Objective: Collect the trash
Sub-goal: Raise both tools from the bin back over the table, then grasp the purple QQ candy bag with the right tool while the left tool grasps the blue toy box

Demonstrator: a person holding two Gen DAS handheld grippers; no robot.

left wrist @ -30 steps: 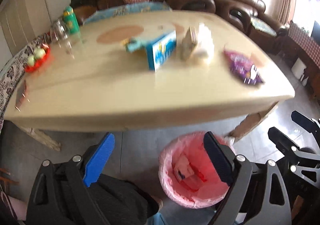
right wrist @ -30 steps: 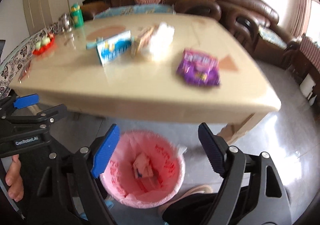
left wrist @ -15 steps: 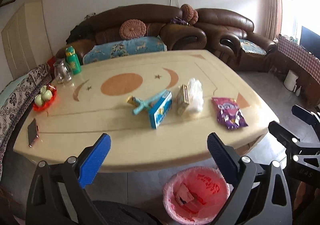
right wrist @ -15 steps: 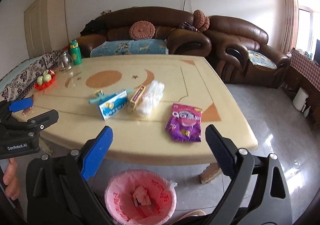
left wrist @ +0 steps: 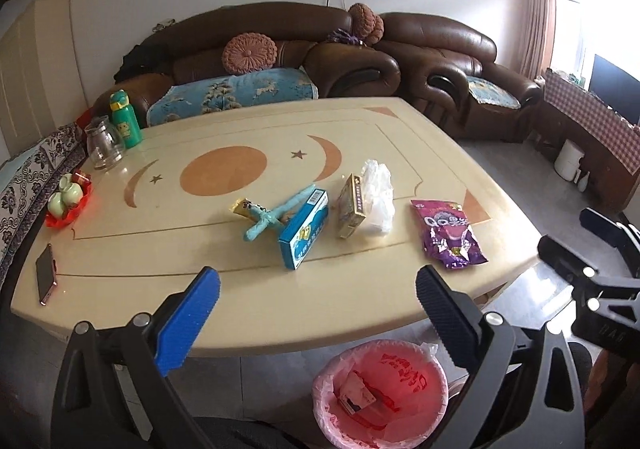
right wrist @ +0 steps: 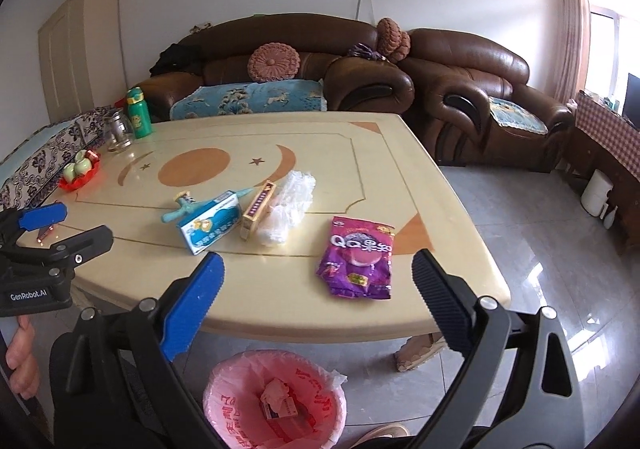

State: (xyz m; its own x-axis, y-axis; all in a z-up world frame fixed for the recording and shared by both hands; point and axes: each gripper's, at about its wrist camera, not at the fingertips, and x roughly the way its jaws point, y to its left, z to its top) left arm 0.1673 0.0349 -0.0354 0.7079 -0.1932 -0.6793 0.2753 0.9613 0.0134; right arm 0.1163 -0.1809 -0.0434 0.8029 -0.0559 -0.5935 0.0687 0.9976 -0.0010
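Observation:
Trash lies on the cream table [left wrist: 240,301]: a purple snack bag [left wrist: 450,233] [right wrist: 358,255], a blue box [left wrist: 304,227] [right wrist: 210,221], a yellow box [left wrist: 352,205] [right wrist: 258,209], a white plastic bag [left wrist: 378,193] [right wrist: 290,201] and a teal plastic piece [left wrist: 276,213] [right wrist: 184,207]. A pink-lined bin [left wrist: 380,393] [right wrist: 276,401] with some trash inside stands on the floor below the table's near edge. My left gripper [left wrist: 316,317] is open and empty, short of the table's near edge. My right gripper [right wrist: 316,309] is open and empty, just before the purple bag.
At the table's far left stand a green bottle [left wrist: 125,119], a glass jar [left wrist: 103,145] and a red dish of fruit [left wrist: 67,199]. A phone [left wrist: 45,279] lies at the near left edge. Brown sofas [left wrist: 360,61] stand behind the table.
Both grippers have risen and tilted up from the bin toward the tabletop. The bin has dropped to the bottom of both views. Both stay open and empty.

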